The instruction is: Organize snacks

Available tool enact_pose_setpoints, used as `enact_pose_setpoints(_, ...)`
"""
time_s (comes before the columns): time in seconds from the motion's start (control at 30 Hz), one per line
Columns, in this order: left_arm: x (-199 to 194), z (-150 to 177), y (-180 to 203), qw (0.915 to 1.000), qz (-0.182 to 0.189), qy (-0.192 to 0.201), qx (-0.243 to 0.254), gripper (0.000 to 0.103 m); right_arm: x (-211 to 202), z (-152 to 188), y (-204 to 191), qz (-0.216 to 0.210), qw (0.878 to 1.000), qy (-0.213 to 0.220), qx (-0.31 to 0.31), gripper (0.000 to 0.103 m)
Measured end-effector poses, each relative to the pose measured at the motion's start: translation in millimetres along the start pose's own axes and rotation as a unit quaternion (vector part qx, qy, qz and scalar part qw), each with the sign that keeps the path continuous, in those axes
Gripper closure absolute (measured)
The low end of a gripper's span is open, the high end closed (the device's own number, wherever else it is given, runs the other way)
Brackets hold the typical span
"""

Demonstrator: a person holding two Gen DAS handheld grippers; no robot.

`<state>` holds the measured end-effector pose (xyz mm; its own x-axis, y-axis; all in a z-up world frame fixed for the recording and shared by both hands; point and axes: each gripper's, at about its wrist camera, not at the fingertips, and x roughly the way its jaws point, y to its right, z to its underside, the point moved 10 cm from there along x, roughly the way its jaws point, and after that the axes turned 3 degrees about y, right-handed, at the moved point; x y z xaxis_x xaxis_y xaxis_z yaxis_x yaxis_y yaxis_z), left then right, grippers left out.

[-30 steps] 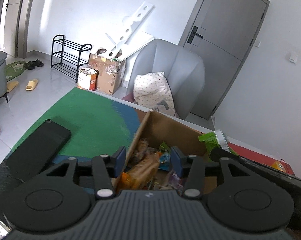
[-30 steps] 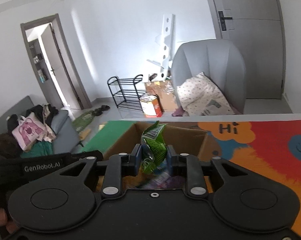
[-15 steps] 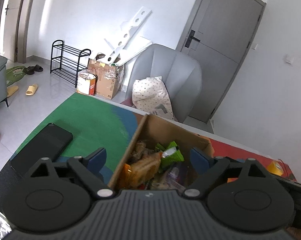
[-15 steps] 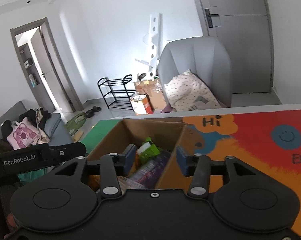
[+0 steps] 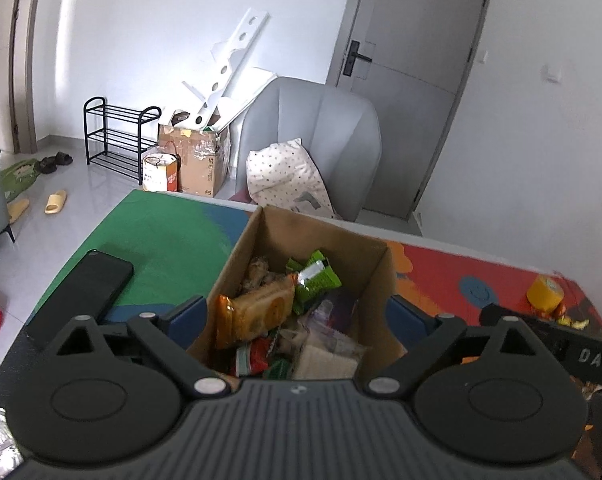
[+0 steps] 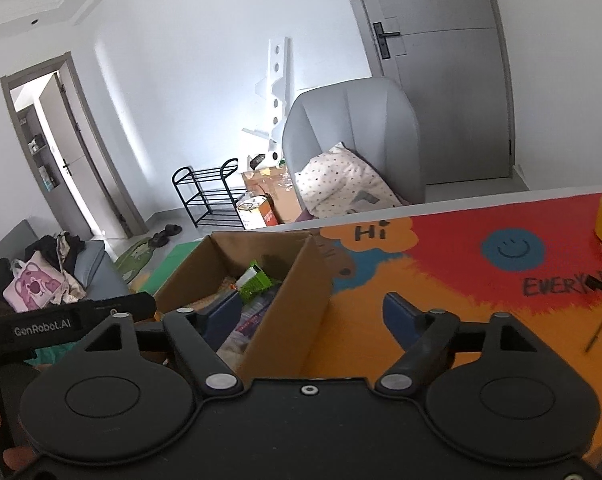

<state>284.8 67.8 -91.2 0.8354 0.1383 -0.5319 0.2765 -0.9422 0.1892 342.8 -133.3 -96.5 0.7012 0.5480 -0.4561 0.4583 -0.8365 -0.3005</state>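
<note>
Bright daylight room, soft and even. Strongest glow on white wall (image 6: 205, 92) from left side; open doorway (image 6: 57, 152) lit too. Shadows faint, soft inside cardboard box (image 5: 353, 248). No harsh glare. Fisheye bends door (image 5: 413, 80) and walls, dark corners at frame edges. Focus mostly sharp, slight smear at right edge.

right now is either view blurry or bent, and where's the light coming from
Left wrist view: sharp; fisheye bows the door frame, and the wall behind the white boards is brightly lit. Right wrist view: slightly softer, the colourful mat edge tilts, and daylight glares through the open doorway.
</note>
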Motion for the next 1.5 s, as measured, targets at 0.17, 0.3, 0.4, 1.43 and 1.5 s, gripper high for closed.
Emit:
enact_pose_setpoints(0.17,-6.6,10.6,10.6,0.9997,0.001,-0.007,0.022,0.005,-14.4,5.8,8.8,0.008,1.000,0.011,0.011,0.005)
enact_pose_setpoints(0.3,-13.8,19.2,17.4,0.9992,-0.002,-0.014,0.038,0.001,-25.2,10.0,17.5,0.017,1.000,0.016,0.019,0.000)
enact_pose_setpoints(0.4,-20.2,24.8,21.5,0.9987,-0.004,-0.018,0.046,0.000,-35.0,13.7,22.5,0.025,0.999,0.018,0.022,0.000)
enact_pose_setpoints(1.43,-126.1,44.7,37.5,0.9922,0.016,0.010,0.124,0.000,-156.8,26.2,4.8,0.066,0.997,0.041,-0.005,0.000)
enact_pose_setpoints(1.5,-126.8,46.7,38.9,0.9915,0.019,0.006,0.128,0.000,-160.7,24.5,7.7,0.069,0.997,0.044,0.001,0.000)
